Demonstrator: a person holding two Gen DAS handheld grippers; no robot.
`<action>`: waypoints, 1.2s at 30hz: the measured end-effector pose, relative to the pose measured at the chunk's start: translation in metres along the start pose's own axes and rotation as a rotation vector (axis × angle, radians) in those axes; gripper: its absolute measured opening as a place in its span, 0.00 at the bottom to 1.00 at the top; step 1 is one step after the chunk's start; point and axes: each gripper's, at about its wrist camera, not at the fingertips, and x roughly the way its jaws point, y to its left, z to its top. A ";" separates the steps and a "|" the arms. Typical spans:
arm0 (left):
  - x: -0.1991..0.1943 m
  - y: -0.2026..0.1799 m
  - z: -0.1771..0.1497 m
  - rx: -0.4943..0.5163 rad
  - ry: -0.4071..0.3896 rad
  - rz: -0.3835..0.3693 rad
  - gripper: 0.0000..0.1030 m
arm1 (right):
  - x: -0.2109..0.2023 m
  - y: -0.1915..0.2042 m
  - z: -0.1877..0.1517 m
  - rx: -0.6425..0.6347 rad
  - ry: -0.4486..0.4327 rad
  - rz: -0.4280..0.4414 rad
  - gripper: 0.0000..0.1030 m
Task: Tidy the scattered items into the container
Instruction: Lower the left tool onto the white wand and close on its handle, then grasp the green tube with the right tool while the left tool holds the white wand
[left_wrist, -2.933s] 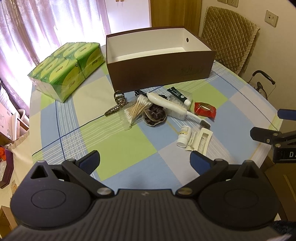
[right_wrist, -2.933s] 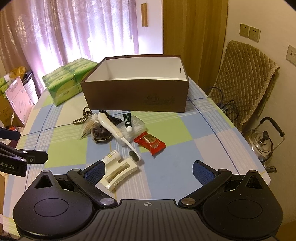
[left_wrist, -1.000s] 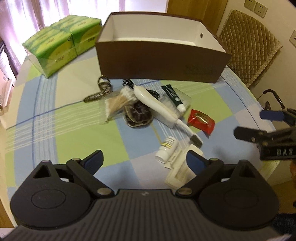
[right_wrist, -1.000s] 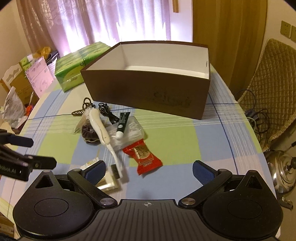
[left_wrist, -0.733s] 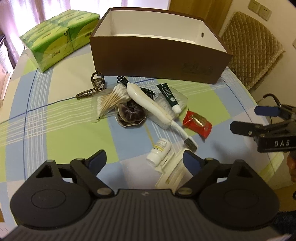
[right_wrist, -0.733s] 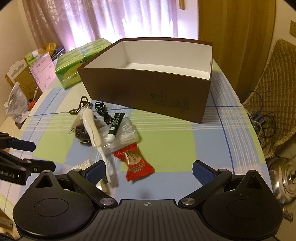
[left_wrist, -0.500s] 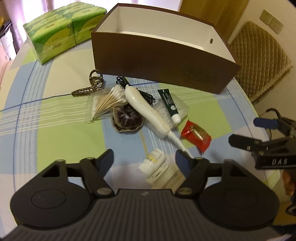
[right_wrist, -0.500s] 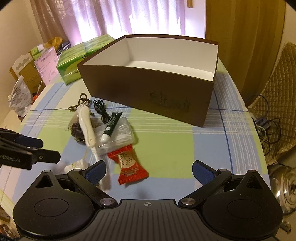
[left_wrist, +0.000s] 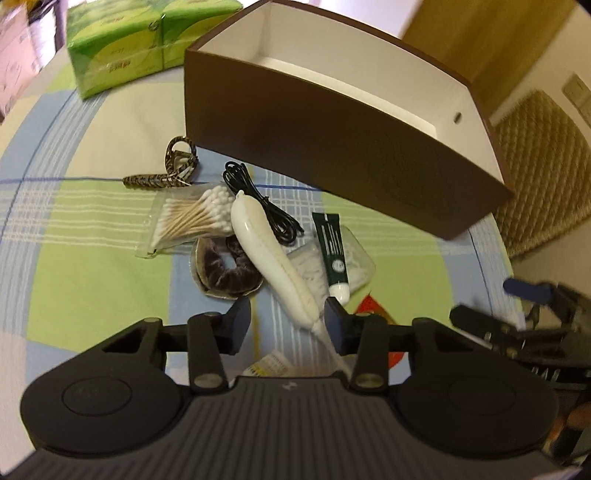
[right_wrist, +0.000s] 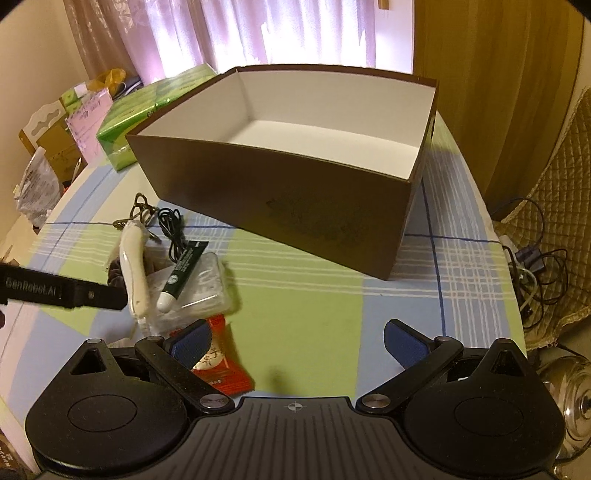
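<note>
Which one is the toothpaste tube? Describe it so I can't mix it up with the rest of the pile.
Start at the brown box and drop to the clutter in front of it. Just right of the long white brush handle, the tube lies on a clear plastic case. It is the only dark green item, with a white cap toward the camera.

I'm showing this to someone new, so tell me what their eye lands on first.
The big brown box with its white inside, open and with nothing seen in it, at the back of the checked tablecloth. In front of it lies a heap of small things: a white toothbrush, cotton swabs and a dark green tube. The left gripper, jaws closing, straddles the toothbrush's narrow end.
</note>
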 end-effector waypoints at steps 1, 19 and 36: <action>0.002 0.000 0.002 -0.017 0.002 0.000 0.35 | 0.002 -0.002 0.000 0.001 0.006 0.002 1.00; 0.038 0.025 0.011 -0.296 0.057 -0.031 0.16 | 0.019 -0.025 0.010 -0.003 0.053 0.034 1.00; 0.000 0.029 0.017 -0.246 -0.031 -0.046 0.12 | 0.018 -0.007 0.017 -0.022 0.025 0.057 1.00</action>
